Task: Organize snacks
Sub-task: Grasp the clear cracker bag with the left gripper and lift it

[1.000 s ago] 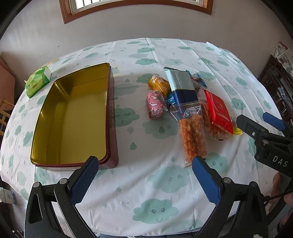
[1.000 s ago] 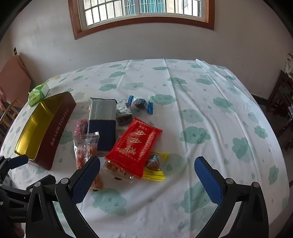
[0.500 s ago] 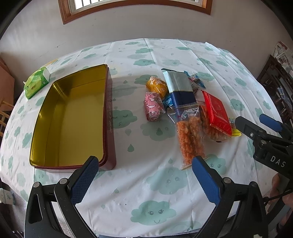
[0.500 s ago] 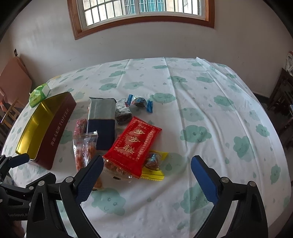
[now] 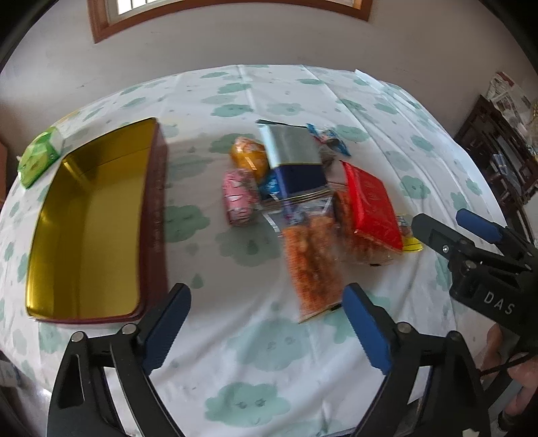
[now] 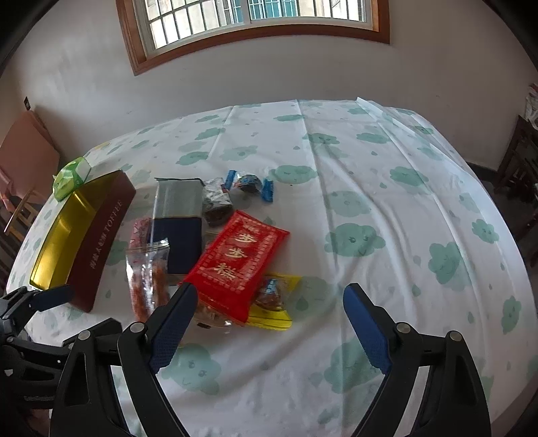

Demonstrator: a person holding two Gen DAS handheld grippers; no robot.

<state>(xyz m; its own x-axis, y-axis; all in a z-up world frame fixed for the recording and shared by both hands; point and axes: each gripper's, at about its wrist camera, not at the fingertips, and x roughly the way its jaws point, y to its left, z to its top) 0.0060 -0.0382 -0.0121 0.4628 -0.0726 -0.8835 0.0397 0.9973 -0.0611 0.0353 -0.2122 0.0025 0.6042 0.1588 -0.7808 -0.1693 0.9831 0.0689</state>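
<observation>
An open gold-lined toffee tin [image 5: 87, 222] [image 6: 97, 232] stands at the table's left. To its right lies a heap of snacks: a red packet [image 5: 371, 205] [image 6: 238, 255], a clear bag of orange sticks [image 5: 311, 259] [image 6: 148, 272], a silver and navy pouch [image 5: 292, 161] [image 6: 180, 218], a pink packet [image 5: 237, 196], an orange one [image 5: 248, 156], a yellow-edged one [image 6: 272, 302] and blue-ended candies [image 6: 248, 183]. My left gripper [image 5: 265, 327] is open and empty near the front edge. My right gripper [image 6: 269, 327] is open and empty just in front of the red packet.
A green tissue pack [image 5: 37, 159] [image 6: 70, 176] lies behind the tin at the far left. The cloud-print tablecloth [image 6: 386, 208] covers the table. A dark wooden shelf [image 5: 497, 158] stands to the right. A wall with a window [image 6: 255, 20] is behind.
The left gripper has moved forward and swung a little left; its view is blurred by motion. The right gripper has edged closer to the red packet. Both stay open.
</observation>
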